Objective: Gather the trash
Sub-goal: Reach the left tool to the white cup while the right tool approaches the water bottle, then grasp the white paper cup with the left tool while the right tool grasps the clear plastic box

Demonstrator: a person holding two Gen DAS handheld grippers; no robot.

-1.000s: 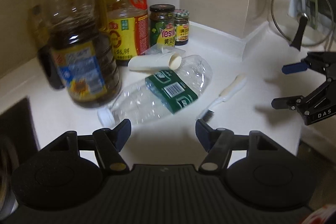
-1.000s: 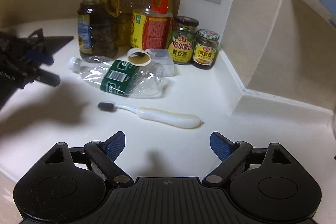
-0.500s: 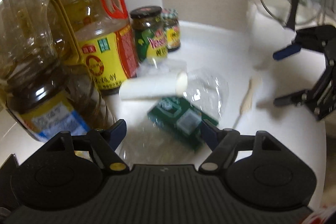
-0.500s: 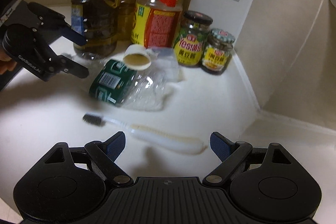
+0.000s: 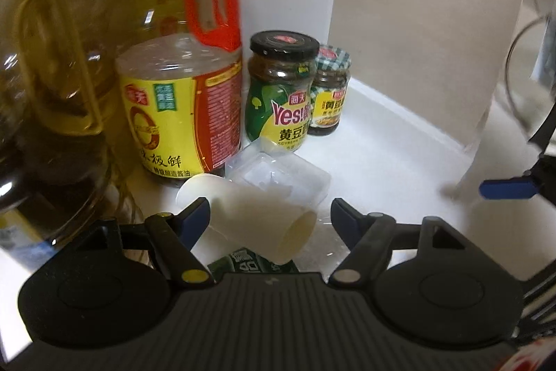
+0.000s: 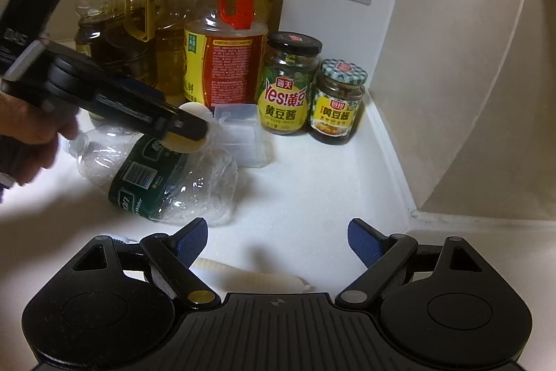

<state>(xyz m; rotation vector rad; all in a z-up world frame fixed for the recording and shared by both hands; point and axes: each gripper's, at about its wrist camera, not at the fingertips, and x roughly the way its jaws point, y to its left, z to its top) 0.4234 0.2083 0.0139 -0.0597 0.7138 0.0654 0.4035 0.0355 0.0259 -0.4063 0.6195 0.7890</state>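
The white surface (image 6: 330, 183) runs into a corner where tall oil bottles (image 6: 114, 23) stand at the far left. Right of them is a soy sauce bottle (image 5: 180, 113) with a red handle, then two jars of bean paste (image 6: 290, 86), the smaller one furthest right.

Near these, a crushed clear water bottle (image 6: 166, 176) with a green label lies on its side. A clear plastic box (image 5: 281, 176) sits just behind it, close to the larger jar. A white paper cup (image 5: 257, 218) lies tipped across the bottle, its mouth toward the near right.

The left claw (image 5: 271, 216), held by a hand (image 6: 31, 131), straddles that cup. Its jaws have just been closing and the cup is between them, though the right finger stands clear of it, so the claw is released. The right claw (image 6: 278, 239) is spread wide and empty, above a white toothbrush (image 6: 257, 277) lying on the surface just beneath it.
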